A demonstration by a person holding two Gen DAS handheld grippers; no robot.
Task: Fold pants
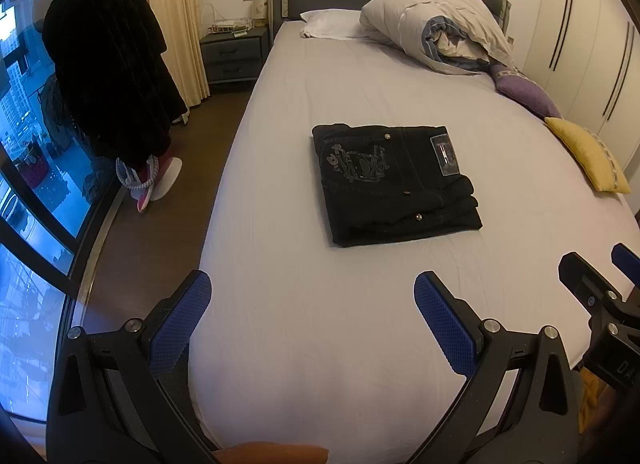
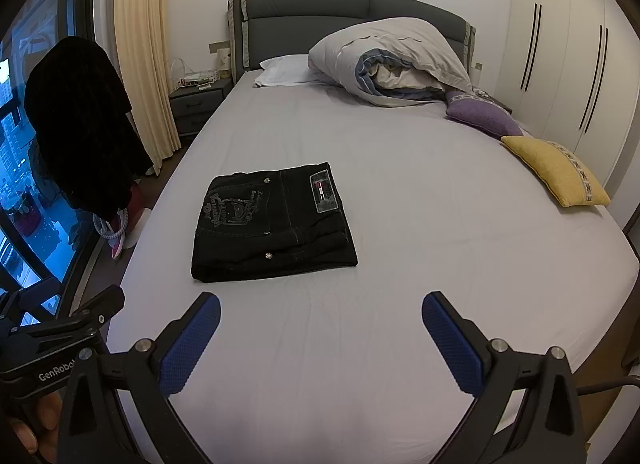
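Note:
Black pants (image 1: 394, 182) lie folded into a compact rectangle on the grey bed sheet (image 1: 320, 324), with a back pocket print and a waist label facing up. They also show in the right wrist view (image 2: 272, 224). My left gripper (image 1: 312, 296) is open and empty, held above the sheet short of the pants. My right gripper (image 2: 320, 316) is open and empty, also short of the pants and to their right. The right gripper's body shows at the right edge of the left wrist view (image 1: 600, 296).
A rolled duvet (image 2: 392, 64) and a white pillow (image 2: 284, 70) lie at the headboard. A purple cushion (image 2: 484, 116) and a yellow cushion (image 2: 556, 170) lie along the right edge. A nightstand (image 2: 198, 104), a dark hanging garment (image 2: 80, 124) and a window stand left.

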